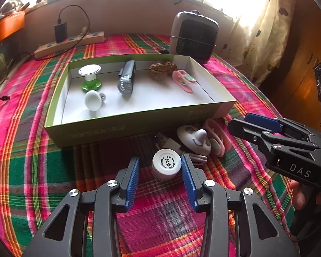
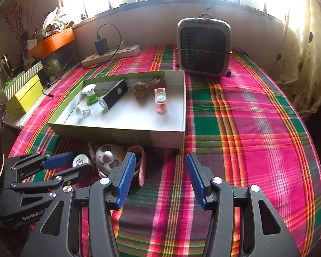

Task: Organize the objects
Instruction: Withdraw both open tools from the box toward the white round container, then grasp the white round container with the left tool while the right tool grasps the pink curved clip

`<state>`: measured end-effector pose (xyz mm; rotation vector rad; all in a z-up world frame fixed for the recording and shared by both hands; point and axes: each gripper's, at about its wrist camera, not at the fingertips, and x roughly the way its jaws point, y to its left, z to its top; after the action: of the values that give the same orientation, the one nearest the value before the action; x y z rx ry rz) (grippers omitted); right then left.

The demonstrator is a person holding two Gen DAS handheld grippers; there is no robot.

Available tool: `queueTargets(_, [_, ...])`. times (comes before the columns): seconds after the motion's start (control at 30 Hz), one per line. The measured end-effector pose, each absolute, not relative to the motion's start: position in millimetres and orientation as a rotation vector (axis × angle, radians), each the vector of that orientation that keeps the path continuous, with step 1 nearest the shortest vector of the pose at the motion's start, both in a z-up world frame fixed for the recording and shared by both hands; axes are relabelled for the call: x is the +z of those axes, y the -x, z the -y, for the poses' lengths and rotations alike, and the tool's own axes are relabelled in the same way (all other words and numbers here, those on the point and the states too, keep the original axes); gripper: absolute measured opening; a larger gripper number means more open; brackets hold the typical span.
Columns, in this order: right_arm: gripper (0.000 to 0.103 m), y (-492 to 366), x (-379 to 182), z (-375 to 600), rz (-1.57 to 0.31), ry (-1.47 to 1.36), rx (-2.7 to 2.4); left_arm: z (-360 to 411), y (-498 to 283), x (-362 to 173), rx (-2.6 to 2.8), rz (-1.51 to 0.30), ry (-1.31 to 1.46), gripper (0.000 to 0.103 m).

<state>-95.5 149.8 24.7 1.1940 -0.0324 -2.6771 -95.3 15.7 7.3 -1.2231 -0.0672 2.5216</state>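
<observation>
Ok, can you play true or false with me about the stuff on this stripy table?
1. The little white bottle sits between the left gripper's blue fingers. True; small gaps show on both sides, so it isn't squeezed.
2. The right gripper is holding the smiley-face toy. False; its jaws are open over bare cloth, and the smiley-face toy lies to its left.
3. Two brown bumpy walnuts are inside the box. True.
4. The pink clip-shaped thing in the box is outside on the cloth. False; that pink thing lies inside, near the walnuts.
5. The heater stands behind the box. True.
</observation>
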Motion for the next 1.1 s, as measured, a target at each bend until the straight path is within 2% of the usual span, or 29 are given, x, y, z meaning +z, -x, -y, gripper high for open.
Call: queueTargets(1.1, [0.051,108,3,-134,-0.116,-1.285,-2.65,22,103,7,2.622,0.099,1.237,0.037])
